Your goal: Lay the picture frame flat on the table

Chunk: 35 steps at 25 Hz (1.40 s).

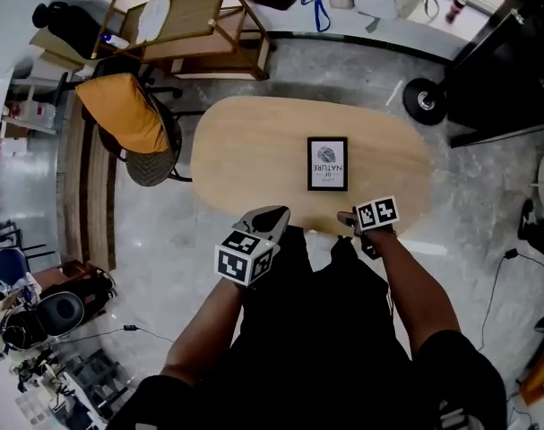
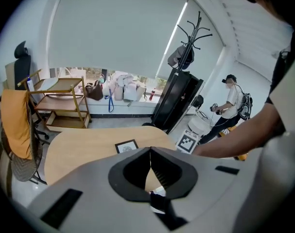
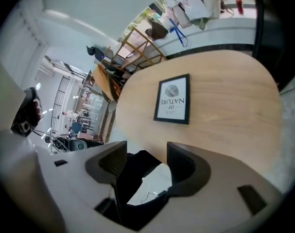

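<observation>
A black picture frame point(image 1: 328, 163) with a white print lies flat, face up, near the middle of the oval wooden table point(image 1: 245, 141). It also shows in the left gripper view as a small picture frame point(image 2: 126, 146) and in the right gripper view as a picture frame point(image 3: 173, 99). My left gripper point(image 1: 273, 215) hovers at the table's near edge, jaws closed together with nothing in them point(image 2: 150, 165). My right gripper point(image 1: 350, 219) is also at the near edge, below the frame, jaws apart and empty point(image 3: 146, 160).
An office chair with an orange cover point(image 1: 128, 115) stands left of the table. A wooden shelf cart point(image 1: 193, 25) is behind it. A black cabinet point(image 1: 513, 61) stands at the far right. A second person point(image 2: 230, 108) with grippers stands beyond the table.
</observation>
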{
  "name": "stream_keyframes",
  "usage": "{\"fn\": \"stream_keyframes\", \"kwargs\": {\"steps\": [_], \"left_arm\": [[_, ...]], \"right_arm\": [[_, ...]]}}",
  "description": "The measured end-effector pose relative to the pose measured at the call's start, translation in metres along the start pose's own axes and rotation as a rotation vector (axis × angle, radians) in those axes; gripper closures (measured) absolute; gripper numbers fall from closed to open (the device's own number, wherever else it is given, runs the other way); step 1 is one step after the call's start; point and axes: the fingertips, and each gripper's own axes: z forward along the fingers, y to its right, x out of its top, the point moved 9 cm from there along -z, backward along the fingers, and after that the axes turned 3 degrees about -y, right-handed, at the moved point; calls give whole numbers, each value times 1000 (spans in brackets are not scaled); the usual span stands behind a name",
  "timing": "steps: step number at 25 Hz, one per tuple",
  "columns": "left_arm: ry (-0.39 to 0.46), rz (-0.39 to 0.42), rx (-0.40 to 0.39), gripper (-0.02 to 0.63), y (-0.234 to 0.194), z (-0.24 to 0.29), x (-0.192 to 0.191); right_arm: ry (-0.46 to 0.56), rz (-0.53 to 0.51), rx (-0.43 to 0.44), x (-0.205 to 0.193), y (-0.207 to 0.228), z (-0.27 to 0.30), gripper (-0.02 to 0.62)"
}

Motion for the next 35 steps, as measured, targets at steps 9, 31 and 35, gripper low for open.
{"fn": "stream_keyframes", "kwargs": {"steps": [9, 31, 35], "left_arm": [[-6, -12, -18, 601, 46, -32, -37], [135, 250, -253, 601, 60, -163, -151], [160, 275, -264, 601, 76, -170, -145]], "right_arm": [[214, -181, 56, -22, -87, -91, 453], [713, -336, -92, -184, -328, -145, 594], [738, -346, -115, -212, -335, -164, 594]]}}
